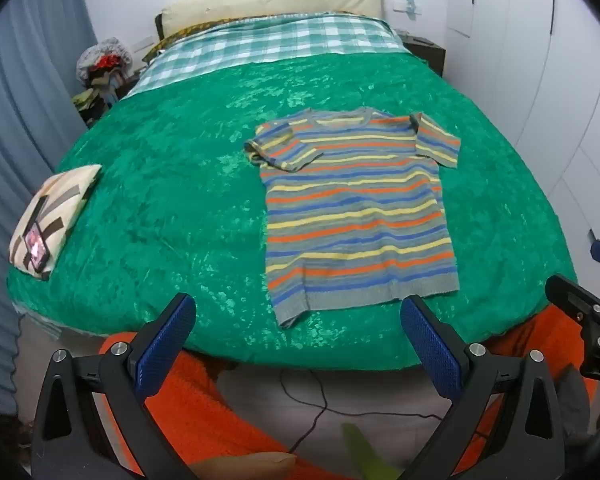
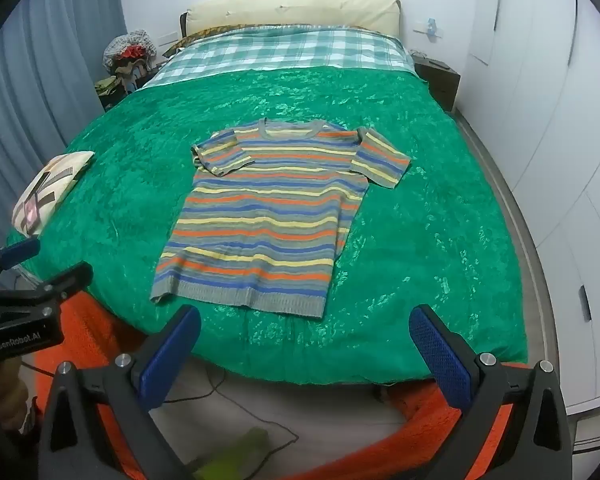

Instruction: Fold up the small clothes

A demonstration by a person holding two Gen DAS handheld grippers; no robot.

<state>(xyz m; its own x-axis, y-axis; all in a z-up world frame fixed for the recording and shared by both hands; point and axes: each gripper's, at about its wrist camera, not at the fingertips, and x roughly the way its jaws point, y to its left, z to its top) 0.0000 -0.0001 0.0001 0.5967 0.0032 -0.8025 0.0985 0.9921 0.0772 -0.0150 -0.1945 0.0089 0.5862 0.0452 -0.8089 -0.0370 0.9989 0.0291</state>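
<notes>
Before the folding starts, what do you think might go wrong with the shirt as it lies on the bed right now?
1. One sleeve already lies folded over the striped shirt, so the fold may come out uneven.
2. The hem sits near the bed's edge; a tug might drag it off.
3. The shiny green cover looks wrinkly, and the open left gripper or right gripper may pinch it along with the shirt.

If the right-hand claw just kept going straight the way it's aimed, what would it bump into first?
Probably the green bedspread near the bed's foot, just beside the striped shirt's hem. The right gripper is open and empty, nothing else in its line, though depth is hard to judge.
</notes>
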